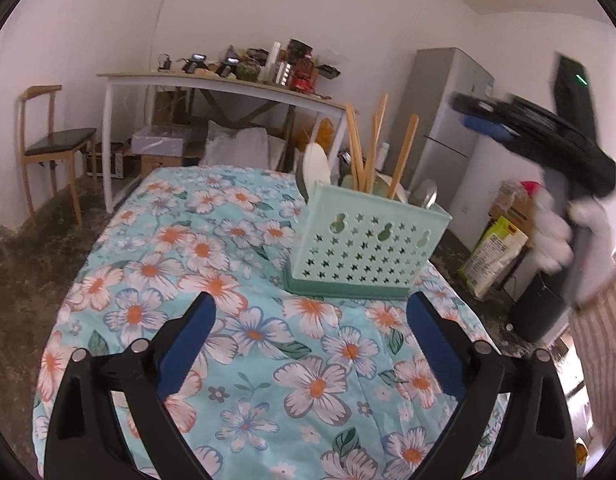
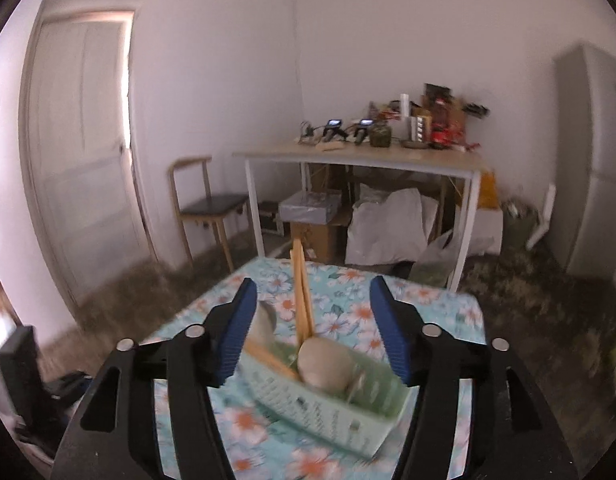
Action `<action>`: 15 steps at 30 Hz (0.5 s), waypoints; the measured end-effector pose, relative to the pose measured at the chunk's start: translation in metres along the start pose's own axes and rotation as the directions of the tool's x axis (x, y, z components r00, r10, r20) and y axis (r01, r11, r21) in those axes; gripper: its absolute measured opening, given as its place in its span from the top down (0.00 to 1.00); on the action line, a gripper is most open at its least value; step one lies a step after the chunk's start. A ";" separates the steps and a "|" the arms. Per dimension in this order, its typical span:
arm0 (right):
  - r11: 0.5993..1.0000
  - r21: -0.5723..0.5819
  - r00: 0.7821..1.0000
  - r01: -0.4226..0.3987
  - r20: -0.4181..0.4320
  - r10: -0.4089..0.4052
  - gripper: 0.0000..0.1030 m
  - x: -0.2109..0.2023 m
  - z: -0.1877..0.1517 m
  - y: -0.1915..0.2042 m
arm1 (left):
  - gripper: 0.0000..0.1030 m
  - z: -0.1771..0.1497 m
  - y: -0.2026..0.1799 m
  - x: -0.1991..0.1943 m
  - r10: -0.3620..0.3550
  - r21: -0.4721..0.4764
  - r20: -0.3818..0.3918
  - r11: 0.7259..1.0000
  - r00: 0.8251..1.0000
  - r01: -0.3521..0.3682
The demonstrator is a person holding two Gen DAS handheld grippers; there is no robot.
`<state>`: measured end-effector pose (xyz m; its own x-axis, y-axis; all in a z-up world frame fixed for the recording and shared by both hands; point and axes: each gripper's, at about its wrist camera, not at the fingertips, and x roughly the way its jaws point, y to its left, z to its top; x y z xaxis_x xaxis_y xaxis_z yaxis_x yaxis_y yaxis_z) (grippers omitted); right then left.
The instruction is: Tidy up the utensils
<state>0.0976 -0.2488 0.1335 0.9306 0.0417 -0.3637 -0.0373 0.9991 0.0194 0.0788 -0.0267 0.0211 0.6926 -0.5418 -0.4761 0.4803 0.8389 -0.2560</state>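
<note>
Directly under the right gripper (image 2: 310,330), fingers wide and empty, the basket (image 2: 328,404) holds upright chopsticks (image 2: 300,292); the left gripper (image 1: 310,332), also wide, has it at 12 o'clock.

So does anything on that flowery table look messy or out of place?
Not really. The green basket stands upright on the tablecloth, holding chopsticks and spoons. The chopsticks lean at different angles; nothing is spilled.

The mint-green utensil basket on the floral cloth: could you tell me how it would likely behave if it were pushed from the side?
The utensil basket is thin perforated plastic, so probably light. The chopsticks stand tall above its rim, so a high push might tip it. It sits on a soft floral cloth, which may bunch up rather than let it slide.
</note>
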 end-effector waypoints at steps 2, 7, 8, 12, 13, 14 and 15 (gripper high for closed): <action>0.998 0.057 1.000 0.026 0.003 -0.026 0.28 -0.015 -0.013 0.000 | 0.06 0.003 -0.002 -0.005 0.041 -0.003 0.019 0.999 0.999 -0.041; 0.965 0.177 0.980 0.193 -0.084 -0.181 0.09 -0.034 -0.065 0.005 | 0.06 0.011 -0.009 -0.010 0.159 0.004 0.032 0.987 0.987 -0.159; 0.952 0.194 0.969 0.237 -0.113 -0.218 0.08 -0.036 -0.076 0.008 | 0.06 0.014 -0.012 -0.010 0.179 0.010 0.029 0.984 0.983 -0.180; 0.903 0.233 0.927 0.361 -0.199 -0.319 0.08 -0.039 -0.103 0.016 | 0.06 0.022 -0.022 -0.012 0.254 0.052 0.030 0.966 0.967 -0.255; 0.893 0.227 0.914 0.389 -0.214 -0.344 0.08 -0.040 -0.108 0.020 | 0.06 0.023 -0.026 -0.013 0.278 0.067 0.036 0.958 0.960 -0.280; 0.884 0.214 0.902 0.416 -0.222 -0.371 0.08 -0.042 -0.112 0.024 | 0.06 0.024 -0.029 -0.014 0.300 0.078 0.043 0.950 0.953 -0.303; 0.878 0.201 0.893 0.434 -0.224 -0.390 0.08 -0.043 -0.112 0.025 | 0.06 0.026 -0.032 -0.014 0.326 0.087 0.049 0.940 0.944 -0.330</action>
<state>0.0159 -0.2248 0.0448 0.7641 -0.3513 -0.5411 0.4442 0.8947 0.0463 0.0674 -0.0472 0.0577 0.8371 -0.2403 -0.4915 0.2702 0.9627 -0.0104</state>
